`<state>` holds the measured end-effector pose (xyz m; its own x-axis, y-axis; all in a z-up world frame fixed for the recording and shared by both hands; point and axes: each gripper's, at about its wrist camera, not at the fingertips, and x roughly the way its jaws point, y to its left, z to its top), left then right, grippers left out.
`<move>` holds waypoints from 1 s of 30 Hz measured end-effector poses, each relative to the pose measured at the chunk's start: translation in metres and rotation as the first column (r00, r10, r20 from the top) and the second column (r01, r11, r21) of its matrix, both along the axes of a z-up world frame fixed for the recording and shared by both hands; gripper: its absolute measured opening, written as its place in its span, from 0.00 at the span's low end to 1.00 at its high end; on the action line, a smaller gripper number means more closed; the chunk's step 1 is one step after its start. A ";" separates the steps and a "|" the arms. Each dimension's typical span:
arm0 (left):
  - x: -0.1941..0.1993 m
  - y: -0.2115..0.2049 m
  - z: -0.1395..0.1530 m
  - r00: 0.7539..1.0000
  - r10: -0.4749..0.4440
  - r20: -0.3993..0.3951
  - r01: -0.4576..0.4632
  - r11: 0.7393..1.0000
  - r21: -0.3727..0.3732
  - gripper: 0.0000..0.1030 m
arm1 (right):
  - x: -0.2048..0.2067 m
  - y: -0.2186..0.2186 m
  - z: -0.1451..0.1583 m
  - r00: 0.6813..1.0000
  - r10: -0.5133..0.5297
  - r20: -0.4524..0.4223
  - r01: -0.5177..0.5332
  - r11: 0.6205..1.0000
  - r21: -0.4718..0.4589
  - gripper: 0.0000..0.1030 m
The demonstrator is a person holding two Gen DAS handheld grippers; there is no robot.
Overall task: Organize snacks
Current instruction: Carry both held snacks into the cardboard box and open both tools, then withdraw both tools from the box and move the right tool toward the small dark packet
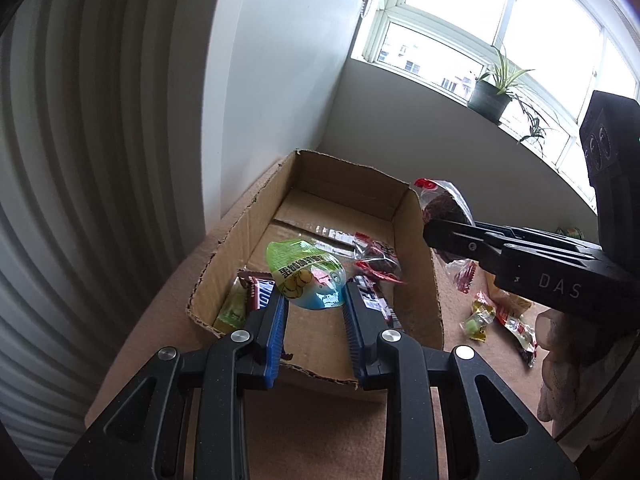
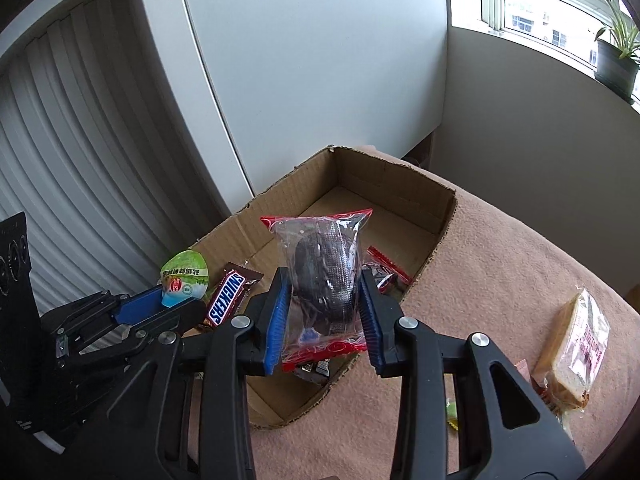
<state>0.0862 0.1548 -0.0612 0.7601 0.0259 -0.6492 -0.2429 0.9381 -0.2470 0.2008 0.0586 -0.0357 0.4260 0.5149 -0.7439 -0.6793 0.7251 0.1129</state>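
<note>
Both tongs grip snacks, jelly cup (image 1: 306, 276) and dark packet (image 2: 324, 280), above box (image 2: 400, 184).

A home, a lived-in room: a potted plant (image 1: 491, 98) on the sill of a bay window (image 1: 500, 20), a pink blanket (image 2: 500, 264) underneath, white walls.

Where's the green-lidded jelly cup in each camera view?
Left wrist: green-lidded jelly cup at centre, between the left gripper fingers.
Right wrist: cup at lower left, in the same gripper.
Shared landmark: brown cardboard box.
</note>
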 end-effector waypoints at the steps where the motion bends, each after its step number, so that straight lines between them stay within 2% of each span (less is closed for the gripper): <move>1: 0.000 0.002 0.000 1.000 0.005 -0.001 -0.005 1.000 -0.002 0.26 | 0.000 0.002 0.000 1.000 -0.005 0.005 0.005 1.000 -0.004 0.46; 2: 0.000 0.003 -0.001 1.000 0.009 -0.002 -0.009 1.000 -0.003 0.29 | 0.000 0.001 0.002 1.000 -0.014 0.011 0.014 1.000 -0.006 0.56; 3: 0.000 0.004 -0.001 1.000 0.013 -0.003 -0.013 1.000 -0.004 0.30 | -0.001 0.001 0.003 0.999 -0.025 0.020 0.025 1.000 0.000 0.73; 4: 0.000 0.006 -0.002 1.000 0.014 -0.009 -0.015 1.000 -0.009 0.32 | -0.002 -0.004 0.006 0.999 -0.034 0.030 0.034 0.999 0.013 0.84; 5: -0.001 0.007 -0.002 1.000 0.016 -0.013 -0.016 1.000 -0.019 0.39 | -0.002 -0.006 0.008 0.999 -0.041 0.035 0.040 0.999 0.024 0.86; 6: -0.002 0.008 -0.002 1.000 0.021 -0.011 -0.021 0.999 -0.027 0.52 | -0.002 -0.008 0.010 0.998 -0.045 0.036 0.044 0.998 0.033 0.87; 8: -0.005 0.010 -0.001 0.999 0.036 0.004 -0.036 0.999 -0.032 0.60 | -0.003 -0.010 0.012 0.998 -0.050 0.034 0.048 0.998 0.035 0.87; 18: -0.010 -0.006 0.008 1.000 0.002 0.020 -0.002 1.000 -0.024 0.60 | -0.014 -0.046 0.024 0.996 -0.074 0.050 0.072 0.997 0.030 0.87; 23: -0.014 -0.019 0.014 0.999 -0.023 0.038 0.024 0.999 -0.020 0.60 | -0.024 -0.095 0.032 0.992 -0.116 0.049 0.114 0.993 0.041 0.87; 30: -0.021 -0.042 0.020 0.996 -0.076 0.055 0.077 0.997 -0.025 0.60 | -0.041 -0.186 0.020 0.968 -0.249 0.021 0.248 0.968 0.044 0.87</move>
<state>0.0649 0.1128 -0.0411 0.7933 -0.0503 -0.6068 -0.1565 0.9463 -0.2831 0.1594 -0.1277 -0.0161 0.5637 0.4199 -0.7112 -0.4811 0.8669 0.1305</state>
